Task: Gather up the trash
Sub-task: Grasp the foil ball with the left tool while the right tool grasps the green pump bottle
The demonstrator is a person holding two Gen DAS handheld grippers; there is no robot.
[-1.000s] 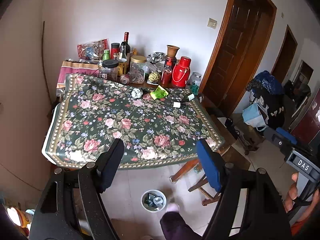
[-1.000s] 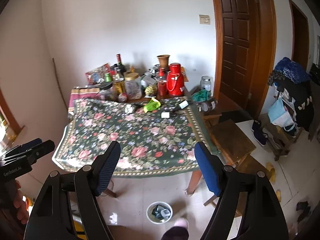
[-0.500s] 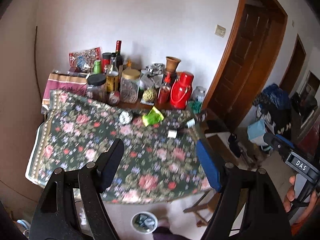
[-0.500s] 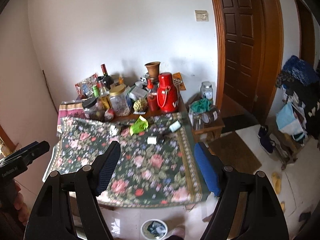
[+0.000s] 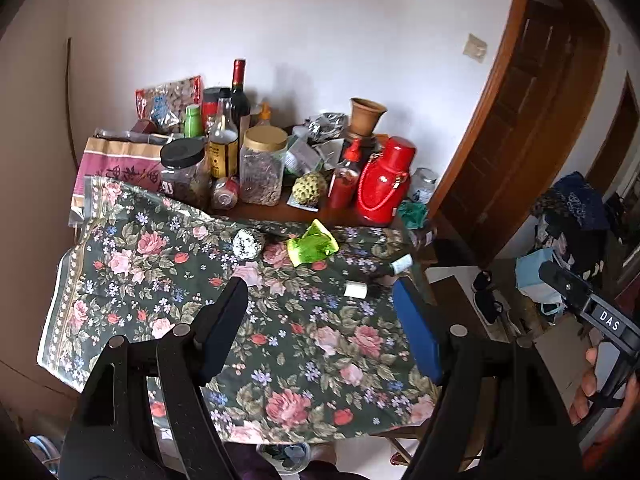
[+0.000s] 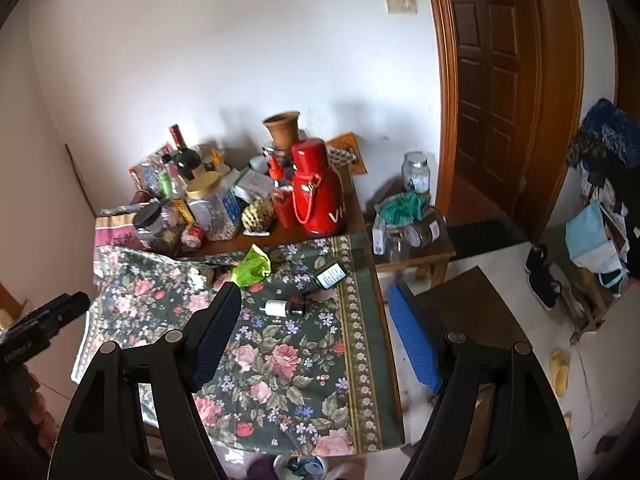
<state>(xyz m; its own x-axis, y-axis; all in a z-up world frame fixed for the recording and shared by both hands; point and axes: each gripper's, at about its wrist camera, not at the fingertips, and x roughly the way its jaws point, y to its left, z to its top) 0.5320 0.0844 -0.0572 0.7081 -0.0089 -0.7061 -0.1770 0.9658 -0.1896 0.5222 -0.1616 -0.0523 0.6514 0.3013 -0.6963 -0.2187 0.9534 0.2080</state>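
Note:
On the floral tablecloth (image 5: 168, 280) lie a crumpled green wrapper (image 5: 312, 245), a crumpled white-and-black ball (image 5: 248, 243) and two small dark bottles with white labels (image 5: 356, 290) (image 5: 400, 265). The right wrist view shows the wrapper (image 6: 252, 267) and the bottles (image 6: 280, 308) (image 6: 328, 274) too. My left gripper (image 5: 320, 332) is open and empty above the table's near half. My right gripper (image 6: 316, 332) is open and empty above the table's right side. A small bin with trash (image 5: 286, 456) stands on the floor under the near edge.
Jars, bottles, a red thermos (image 5: 384, 184) and a clay pot (image 5: 366, 116) crowd the table's back by the wall. A low wooden stool with jars (image 6: 412, 236) stands right of the table. A brown door (image 6: 500, 92) and hanging bags (image 6: 600, 216) are at right.
Both grippers have moved forward and closer over the table; the trash items look larger. The floor bin has slid to the bottom edge of both views. Both jaws stayed open.

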